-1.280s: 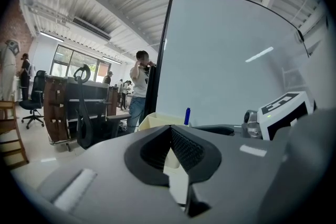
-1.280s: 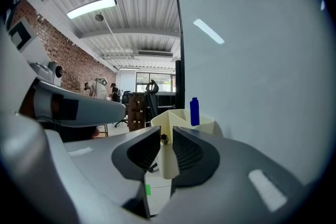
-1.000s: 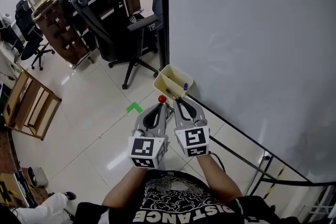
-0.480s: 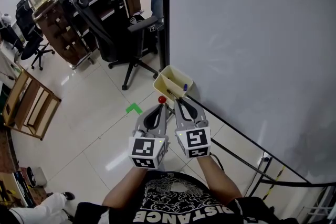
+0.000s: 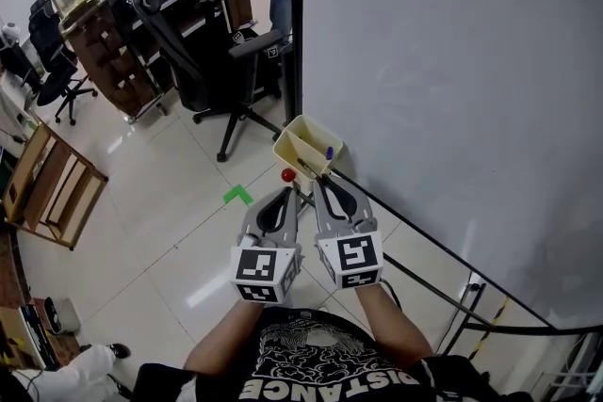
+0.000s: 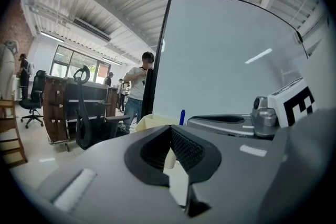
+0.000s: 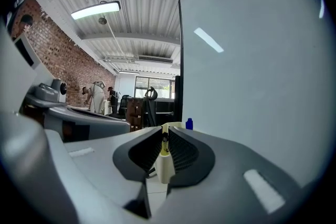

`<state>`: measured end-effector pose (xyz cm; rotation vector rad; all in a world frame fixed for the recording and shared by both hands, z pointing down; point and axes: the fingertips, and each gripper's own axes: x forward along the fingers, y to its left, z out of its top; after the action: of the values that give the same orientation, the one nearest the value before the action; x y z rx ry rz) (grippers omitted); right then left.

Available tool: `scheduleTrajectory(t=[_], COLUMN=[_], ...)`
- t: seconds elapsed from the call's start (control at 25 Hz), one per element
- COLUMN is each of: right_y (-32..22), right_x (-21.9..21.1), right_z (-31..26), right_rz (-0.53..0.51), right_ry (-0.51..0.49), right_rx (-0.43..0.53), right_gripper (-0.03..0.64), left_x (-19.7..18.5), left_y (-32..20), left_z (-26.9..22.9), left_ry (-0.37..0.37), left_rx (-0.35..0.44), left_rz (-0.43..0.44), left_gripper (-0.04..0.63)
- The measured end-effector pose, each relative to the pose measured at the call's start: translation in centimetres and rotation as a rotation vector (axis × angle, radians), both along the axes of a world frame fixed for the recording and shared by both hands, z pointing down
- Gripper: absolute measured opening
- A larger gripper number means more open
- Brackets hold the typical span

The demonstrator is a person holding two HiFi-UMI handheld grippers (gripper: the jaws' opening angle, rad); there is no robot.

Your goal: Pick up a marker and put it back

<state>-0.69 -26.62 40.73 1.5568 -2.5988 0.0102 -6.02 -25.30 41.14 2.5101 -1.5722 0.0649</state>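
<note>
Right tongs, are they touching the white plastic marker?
Touching. The right gripper view shows the right tongs pinching the white plastic marker from both sides.

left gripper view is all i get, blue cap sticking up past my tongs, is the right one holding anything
observer: yes, the right gripper view shows the right tongs closed on a pale marker standing upright between them.
operator: what's the blue cap in
observer: in the head view the blue cap sits in a beige tray at the whiteboard's bottom corner.
operator: anything else near it
observer: a red cap shows just ahead of the left tongs' tips, short of the tray.
</note>
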Motion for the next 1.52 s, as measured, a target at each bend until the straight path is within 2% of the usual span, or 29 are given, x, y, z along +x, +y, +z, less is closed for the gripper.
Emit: scheduleTrajectory(t=[0.92, 1.52], right_y=[5.9, 7.4], right_x=[2.8, 4.1], right_z=[-4.1, -4.4], right_rz=[-0.021, -0.045], right_ry=[-0.029, -0.038], right_rx=[0.086, 0.102], right_gripper=[0.031, 0.031], left_x=[2.4, 3.9], left_y=[3.9, 5.4], left_z=[-1.6, -2.2], left_ry=[0.026, -0.013], left_rx=[0.049, 0.079], left_rz=[-0.016, -0.022], left_gripper=[0.005, 0.003])
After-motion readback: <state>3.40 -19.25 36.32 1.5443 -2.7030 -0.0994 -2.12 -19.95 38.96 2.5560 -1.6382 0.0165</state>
